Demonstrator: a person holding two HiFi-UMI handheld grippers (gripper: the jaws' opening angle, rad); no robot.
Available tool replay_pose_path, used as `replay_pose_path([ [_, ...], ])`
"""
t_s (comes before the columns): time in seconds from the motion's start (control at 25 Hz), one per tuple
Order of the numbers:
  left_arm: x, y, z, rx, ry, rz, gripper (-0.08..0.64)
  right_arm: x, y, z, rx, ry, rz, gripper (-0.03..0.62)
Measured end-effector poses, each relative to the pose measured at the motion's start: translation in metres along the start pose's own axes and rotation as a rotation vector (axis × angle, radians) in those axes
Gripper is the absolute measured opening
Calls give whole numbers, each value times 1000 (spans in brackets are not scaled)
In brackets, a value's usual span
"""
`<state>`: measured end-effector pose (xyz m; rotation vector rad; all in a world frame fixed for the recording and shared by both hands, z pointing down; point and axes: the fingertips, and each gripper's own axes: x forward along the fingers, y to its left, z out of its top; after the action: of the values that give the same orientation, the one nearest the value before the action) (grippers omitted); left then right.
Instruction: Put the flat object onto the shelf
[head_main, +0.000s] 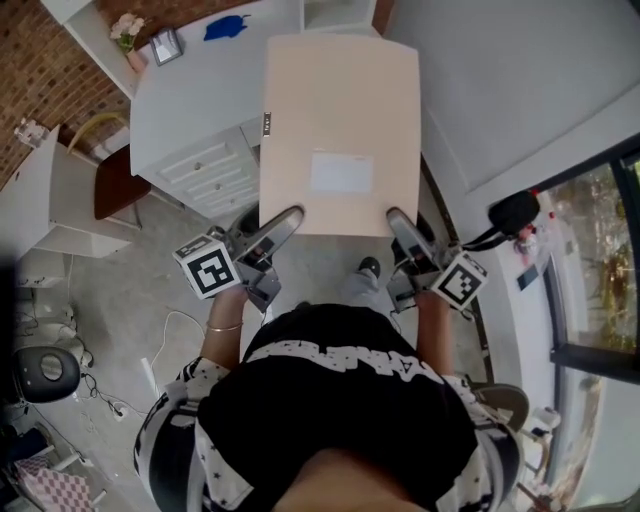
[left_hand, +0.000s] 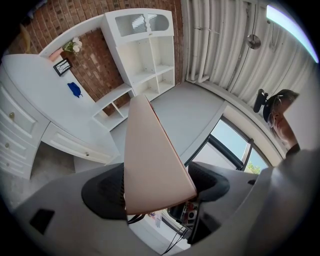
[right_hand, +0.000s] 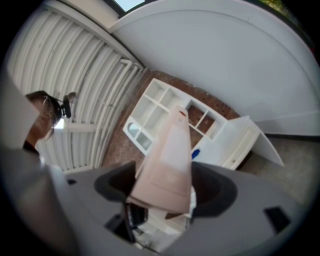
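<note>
The flat object (head_main: 340, 130) is a beige rectangular panel with a pale label at its middle, held up level in front of me. My left gripper (head_main: 285, 222) is shut on its near left corner and my right gripper (head_main: 400, 222) on its near right corner. In the left gripper view the flat object (left_hand: 150, 160) stands edge-on between the jaws of the left gripper (left_hand: 155, 187), with the white shelf (left_hand: 145, 55) beyond it against a brick wall. In the right gripper view the flat object (right_hand: 167, 165) sits in the right gripper (right_hand: 165, 187), and the shelf (right_hand: 160, 115) lies behind.
A white desk (head_main: 190, 110) with drawers stands under the panel's left side, carrying a blue item (head_main: 225, 27), a small picture frame (head_main: 165, 45) and flowers (head_main: 127, 30). A chair (head_main: 112, 182) is at its left. A window (head_main: 600, 250) runs along the right; cables (head_main: 165, 335) lie on the floor.
</note>
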<state>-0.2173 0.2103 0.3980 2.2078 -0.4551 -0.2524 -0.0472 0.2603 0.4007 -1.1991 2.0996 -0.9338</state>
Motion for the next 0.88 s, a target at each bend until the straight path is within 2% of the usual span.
replay_pose_path([
  [0.88,87,21,21,29,-53,98,394,36,-75,70,52,54,79,362],
])
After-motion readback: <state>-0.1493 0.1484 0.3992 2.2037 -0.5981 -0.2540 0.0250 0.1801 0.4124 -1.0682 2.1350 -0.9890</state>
